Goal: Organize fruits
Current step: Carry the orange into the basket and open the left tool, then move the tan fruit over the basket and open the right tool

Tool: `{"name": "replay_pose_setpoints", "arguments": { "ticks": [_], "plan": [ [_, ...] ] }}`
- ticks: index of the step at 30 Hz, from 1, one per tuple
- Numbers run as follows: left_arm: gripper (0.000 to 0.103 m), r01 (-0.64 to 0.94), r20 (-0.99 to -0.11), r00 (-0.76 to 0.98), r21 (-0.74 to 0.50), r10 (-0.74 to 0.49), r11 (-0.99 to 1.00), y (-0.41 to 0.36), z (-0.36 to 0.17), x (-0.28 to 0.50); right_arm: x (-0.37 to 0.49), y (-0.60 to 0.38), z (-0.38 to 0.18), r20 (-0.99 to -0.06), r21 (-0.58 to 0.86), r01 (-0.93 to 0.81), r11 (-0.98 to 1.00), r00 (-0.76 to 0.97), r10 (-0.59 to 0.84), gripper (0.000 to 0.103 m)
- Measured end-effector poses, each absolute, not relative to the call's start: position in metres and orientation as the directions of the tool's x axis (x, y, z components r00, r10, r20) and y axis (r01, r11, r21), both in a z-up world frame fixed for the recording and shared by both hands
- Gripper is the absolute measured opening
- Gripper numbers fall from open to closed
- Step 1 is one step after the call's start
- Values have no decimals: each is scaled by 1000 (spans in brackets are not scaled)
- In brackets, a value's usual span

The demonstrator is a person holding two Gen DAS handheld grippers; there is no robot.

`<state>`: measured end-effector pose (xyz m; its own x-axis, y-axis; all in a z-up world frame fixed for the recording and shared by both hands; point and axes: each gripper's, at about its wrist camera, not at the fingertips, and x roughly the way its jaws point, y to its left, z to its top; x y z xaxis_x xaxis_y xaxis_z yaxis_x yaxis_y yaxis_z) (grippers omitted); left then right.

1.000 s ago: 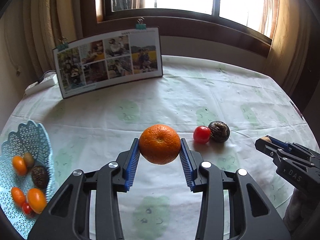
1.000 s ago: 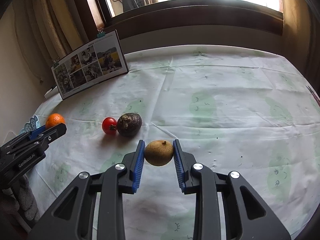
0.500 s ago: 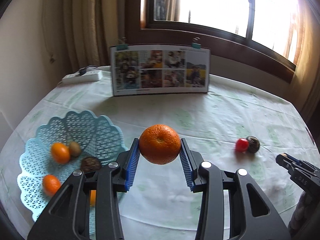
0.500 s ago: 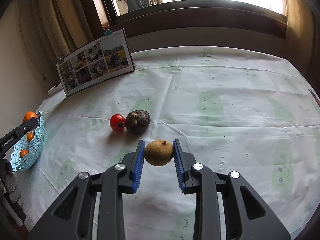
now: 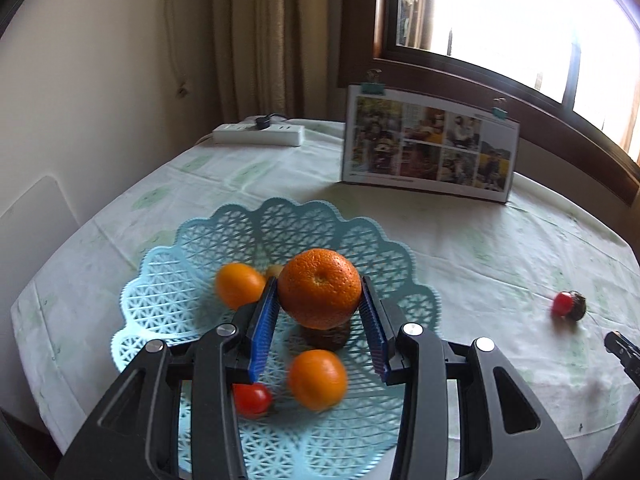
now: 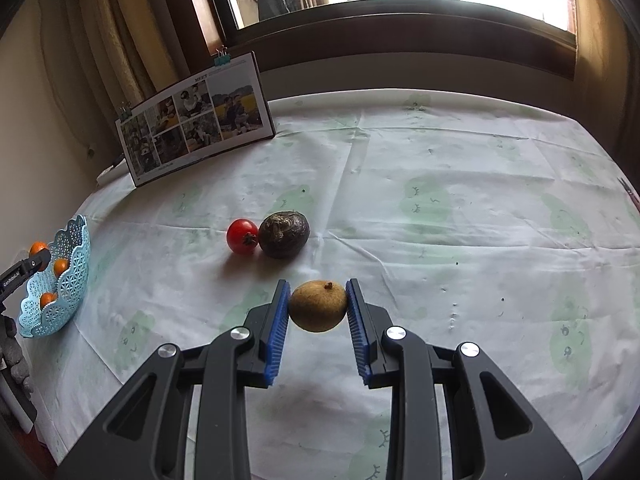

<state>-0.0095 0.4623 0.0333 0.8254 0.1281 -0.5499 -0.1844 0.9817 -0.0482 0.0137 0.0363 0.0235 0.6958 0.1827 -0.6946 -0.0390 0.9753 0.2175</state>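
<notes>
- 2 grippers were at work, each with 2 black fingers lined with ribbed blue pads.
- The left gripper (image 5: 320,312) was clamped on 1 large orange (image 5: 319,288), round, pebbled in skin, with a dimple at its top, held above the basket (image 5: 168,280).
- The basket was 1 pale blue plastic dish, an open lattice with a scalloped rim, sitting on the table's left side.
- In it I counted 2 smaller oranges (image 5: 238,285), smooth and blurred in the left view, 1 glossy red tomato (image 5: 253,399), 1 dark wrinkled fruit (image 5: 325,338) directly under the held orange, and 1 small tan fruit (image 5: 274,270) mostly hidden behind it.
- The right gripper (image 6: 318,308) pinched 1 brown fruit (image 6: 318,306), matte and rough-skinned, roundish with a stub of stem, held above the tablecloth (image 6: 460,220).
- On the cloth just beyond it lay 1 cherry tomato (image 6: 241,236) touching 1 dark, wrinkled, egg-shaped fruit (image 6: 284,235), well apart from the basket.
- The cloth was white, creased, printed with faint green patches.
- 1 photo board (image 5: 430,154) stood upright near the window, with 2 binder clips on its top edge.
- 1 white power strip (image 5: 258,134) lay at the table's far left edge.
</notes>
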Motion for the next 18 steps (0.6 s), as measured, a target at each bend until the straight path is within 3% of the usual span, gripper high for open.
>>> {"name": "replay_pose_setpoints", "arguments": {
  "ticks": [1,3,4,18],
  "plan": [
    [44,-193,-548,826,-54,133,980,467,34,-9,13,37,23,-695,218,-39,975,696,183,29],
    [66,-212,-537,831,-66,144,975,474,36,-12,12,40,23,-695,217,-41,975,695,184,29],
    [69,-223,-522,839,-73,153,972,478,39,-14,11,42,24,-695,217,-44,975,694,186,29],
    [70,-250,-495,854,-127,157,960,514,42,-27,12,125,55,-664,250,-221,943,669,333,29]
  ]
}}
